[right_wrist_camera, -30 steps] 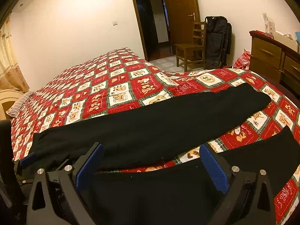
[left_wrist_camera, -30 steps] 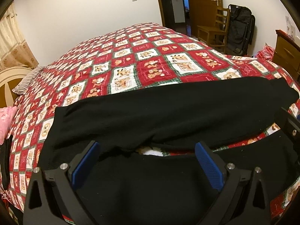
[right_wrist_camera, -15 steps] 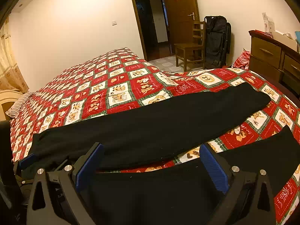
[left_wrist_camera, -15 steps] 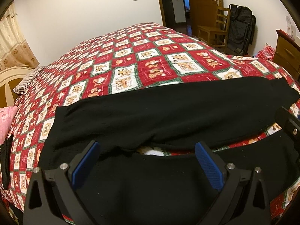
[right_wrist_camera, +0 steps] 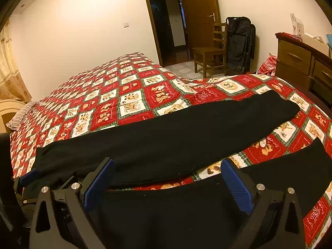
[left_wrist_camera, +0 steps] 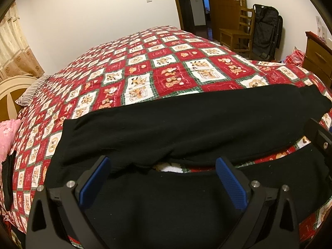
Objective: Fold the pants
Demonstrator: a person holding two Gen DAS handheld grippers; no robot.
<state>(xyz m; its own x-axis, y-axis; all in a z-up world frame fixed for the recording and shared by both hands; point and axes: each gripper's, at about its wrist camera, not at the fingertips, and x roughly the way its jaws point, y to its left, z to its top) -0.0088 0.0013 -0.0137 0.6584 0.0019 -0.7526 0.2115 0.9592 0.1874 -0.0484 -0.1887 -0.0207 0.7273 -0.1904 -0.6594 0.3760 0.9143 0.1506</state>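
Since both your grippers are hanging over the near leg with nothing in them, what matters now is how the pants [left_wrist_camera: 186, 128] lie relative to the fingers: they're spread flat on the quilted bed [left_wrist_camera: 145, 72], long axis running left to right across both views, waistband end off to your left, cuffs off to your right. The far leg [right_wrist_camera: 166, 137] stretches sideways in front of you, and the near leg [right_wrist_camera: 176, 211] sits right under the blue pads, with a thin wedge of quilt showing between the two legs. Your left gripper [left_wrist_camera: 161, 178] is spread wide, nothing pinched, hovering near the crotch and waist end. Your right gripper [right_wrist_camera: 168, 180] is spread wide too, empty, sitting further along the near leg toward the cuff. If you're folding leg over leg, I'd guess each claw wants to bite the near leg's edge right below it and carry it away from you, across the long axis, onto the far leg. The cuff end looks closer to your right hand, the waist to your left.
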